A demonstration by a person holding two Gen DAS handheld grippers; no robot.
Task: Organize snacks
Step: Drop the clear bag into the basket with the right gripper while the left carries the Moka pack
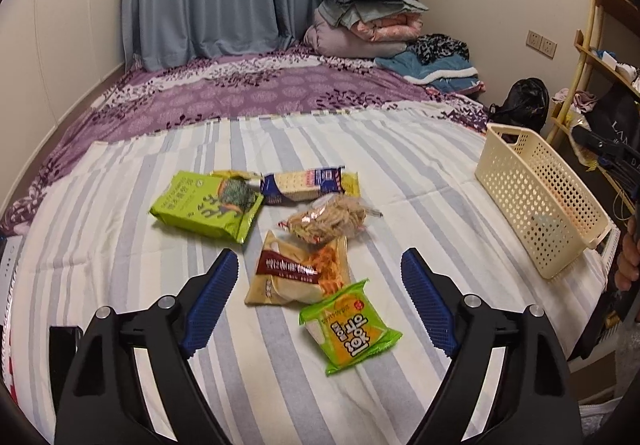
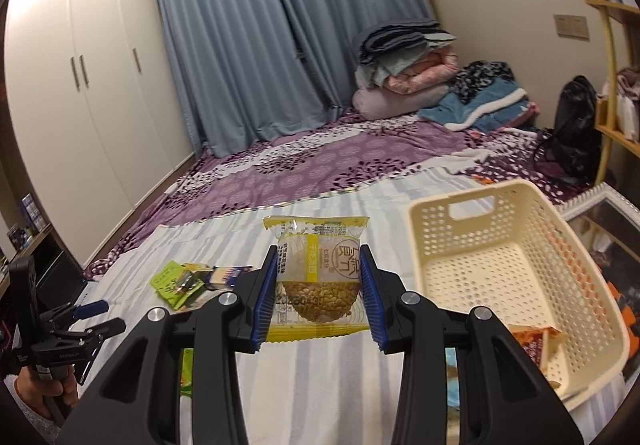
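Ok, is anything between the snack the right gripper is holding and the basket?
Nothing visible. The right gripper is shut on the yellow-edged snack packet, held above the striped sheet. The cream basket sits just to its right, open-topped, with only an orange packet in its near corner.

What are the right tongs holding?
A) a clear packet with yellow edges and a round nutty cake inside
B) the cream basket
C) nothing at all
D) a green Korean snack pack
A: the right tongs are shut on the clear yellow-edged packet, held up beside the cream basket.
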